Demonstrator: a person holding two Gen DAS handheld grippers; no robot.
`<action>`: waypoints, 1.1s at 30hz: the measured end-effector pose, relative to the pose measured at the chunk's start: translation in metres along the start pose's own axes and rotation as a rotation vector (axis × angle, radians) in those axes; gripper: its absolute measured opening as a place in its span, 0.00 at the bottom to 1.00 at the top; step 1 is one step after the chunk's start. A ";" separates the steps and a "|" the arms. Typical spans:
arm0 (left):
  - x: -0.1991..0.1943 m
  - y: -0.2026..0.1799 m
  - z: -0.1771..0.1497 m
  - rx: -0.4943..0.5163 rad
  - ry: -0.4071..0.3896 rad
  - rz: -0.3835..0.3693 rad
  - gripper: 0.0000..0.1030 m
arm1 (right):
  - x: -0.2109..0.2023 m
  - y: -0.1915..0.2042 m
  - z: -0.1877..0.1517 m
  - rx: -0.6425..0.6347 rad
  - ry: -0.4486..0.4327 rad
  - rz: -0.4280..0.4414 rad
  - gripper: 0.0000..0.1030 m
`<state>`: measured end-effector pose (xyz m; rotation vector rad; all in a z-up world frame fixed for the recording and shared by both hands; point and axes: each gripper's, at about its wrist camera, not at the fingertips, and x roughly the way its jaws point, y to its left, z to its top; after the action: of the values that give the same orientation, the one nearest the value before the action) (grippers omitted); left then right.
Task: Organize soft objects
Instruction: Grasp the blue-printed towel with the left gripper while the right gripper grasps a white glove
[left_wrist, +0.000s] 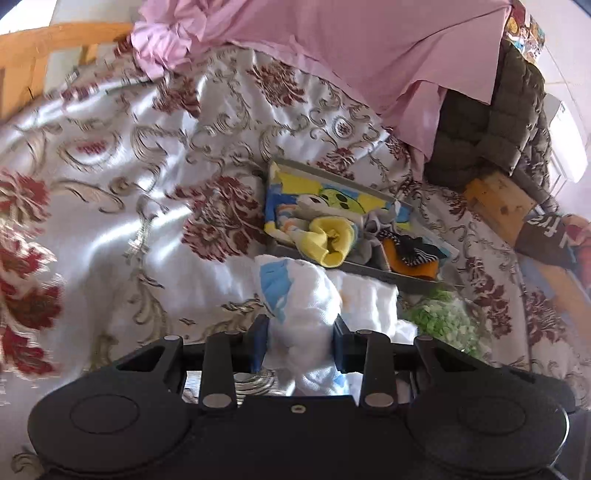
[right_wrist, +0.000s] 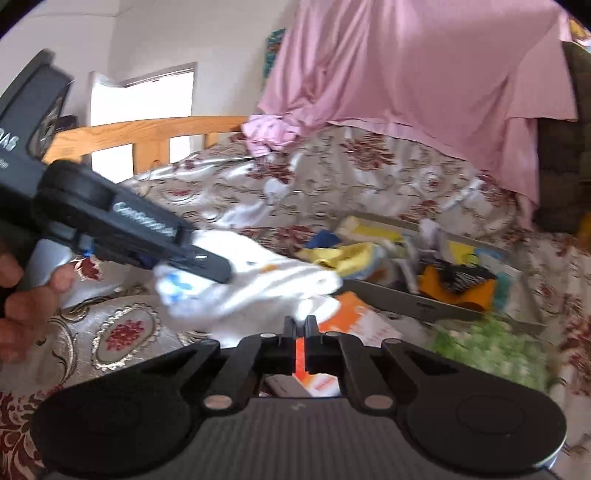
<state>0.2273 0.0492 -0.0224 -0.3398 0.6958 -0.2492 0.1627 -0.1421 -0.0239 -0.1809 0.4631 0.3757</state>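
Observation:
My left gripper is shut on a white cloth with blue print, held above the bed just in front of a grey tray. The tray holds a yellow rolled sock, a cartoon-print cloth, a grey piece and an orange and striped item. In the right wrist view the left gripper comes in from the left with the white cloth hanging from it. My right gripper is shut and empty, low in front of the cloth and the tray.
A floral satin bedspread covers the bed. A pink sheet is draped at the back over a dark quilted item. A green fuzzy cloth and an orange-white pack lie by the tray. A wooden bed rail stands at the far left.

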 end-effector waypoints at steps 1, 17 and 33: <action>-0.003 0.000 0.000 0.003 0.000 0.009 0.35 | -0.004 -0.004 0.000 0.018 0.000 -0.007 0.04; -0.019 -0.014 -0.023 0.093 0.083 0.201 0.36 | -0.005 -0.020 -0.013 0.053 0.048 -0.077 0.04; 0.001 -0.009 -0.021 0.113 0.116 0.358 0.50 | 0.036 -0.048 -0.023 0.268 0.091 -0.045 0.38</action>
<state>0.2133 0.0356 -0.0346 -0.0893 0.8391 0.0326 0.2018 -0.1807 -0.0574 0.0523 0.5930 0.2588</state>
